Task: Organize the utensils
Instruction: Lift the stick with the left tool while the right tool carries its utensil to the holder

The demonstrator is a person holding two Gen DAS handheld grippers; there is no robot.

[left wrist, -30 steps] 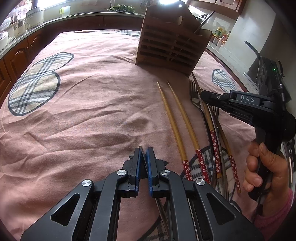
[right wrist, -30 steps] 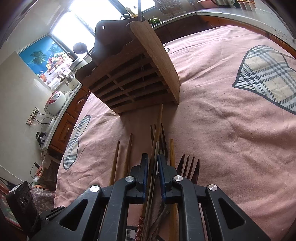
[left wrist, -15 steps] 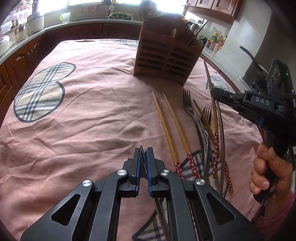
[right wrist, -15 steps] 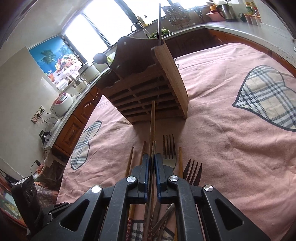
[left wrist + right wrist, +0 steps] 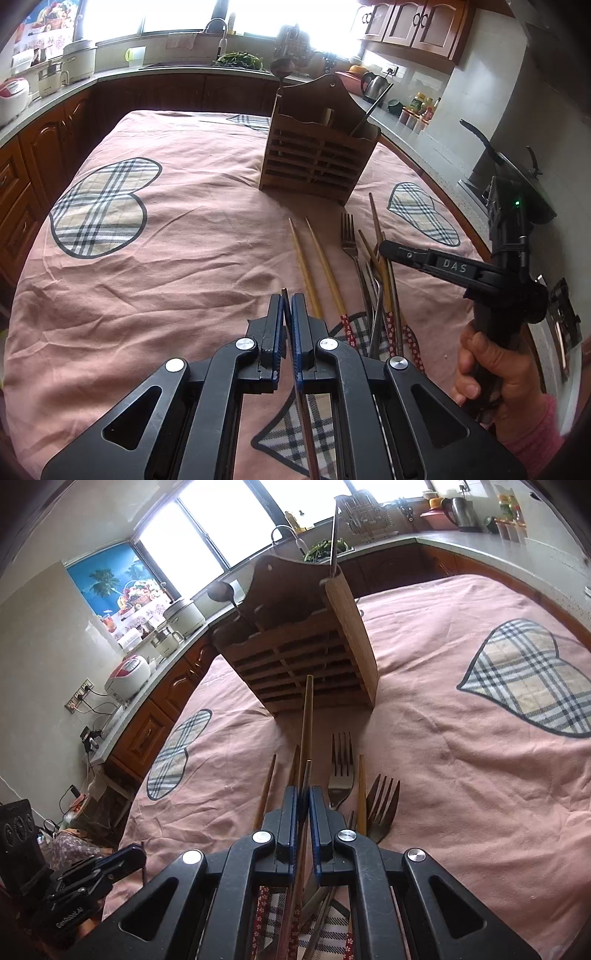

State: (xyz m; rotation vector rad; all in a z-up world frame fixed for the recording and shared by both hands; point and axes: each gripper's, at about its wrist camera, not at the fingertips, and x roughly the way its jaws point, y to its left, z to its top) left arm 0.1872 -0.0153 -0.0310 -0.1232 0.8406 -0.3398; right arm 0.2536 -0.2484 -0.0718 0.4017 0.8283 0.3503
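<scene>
The left gripper is pinching a thin metal utensil. The right gripper is clamping a chopstick pointing at the wooden holder; remaining utensils are lying just before that holder.

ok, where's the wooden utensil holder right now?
The wooden utensil holder stands upright on the pink tablecloth, far centre in both wrist views, just beyond the tips of the chopsticks and forks lying on the cloth.
</scene>
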